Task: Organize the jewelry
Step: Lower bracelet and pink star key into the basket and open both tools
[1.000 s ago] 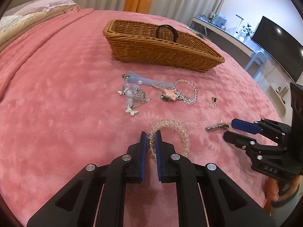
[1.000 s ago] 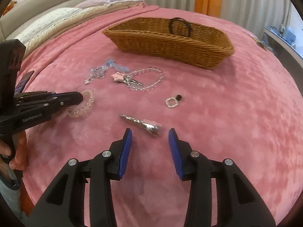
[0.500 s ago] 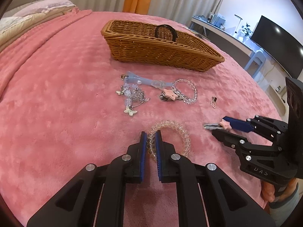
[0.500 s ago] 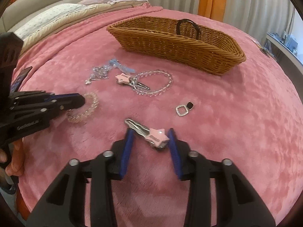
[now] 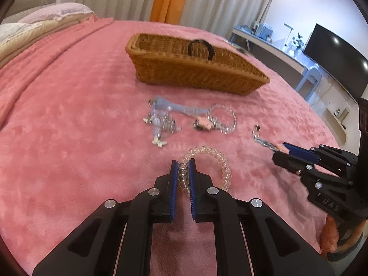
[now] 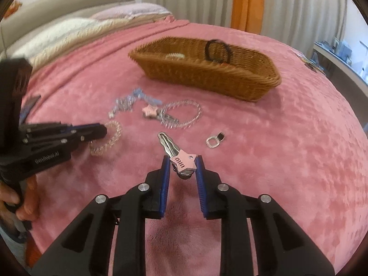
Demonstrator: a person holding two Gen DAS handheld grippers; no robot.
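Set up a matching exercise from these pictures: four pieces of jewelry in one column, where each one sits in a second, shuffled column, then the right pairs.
Things
1. clear beaded bracelet
2. pink star hair clip
3. black hair tie
4. small silver square charm

Places
A. inside the wicker basket
B. between the right gripper pads
C. loose on the pink blanket
D. pinched in the left gripper

Pairs: 1-D, 2-B, 3-A, 4-C
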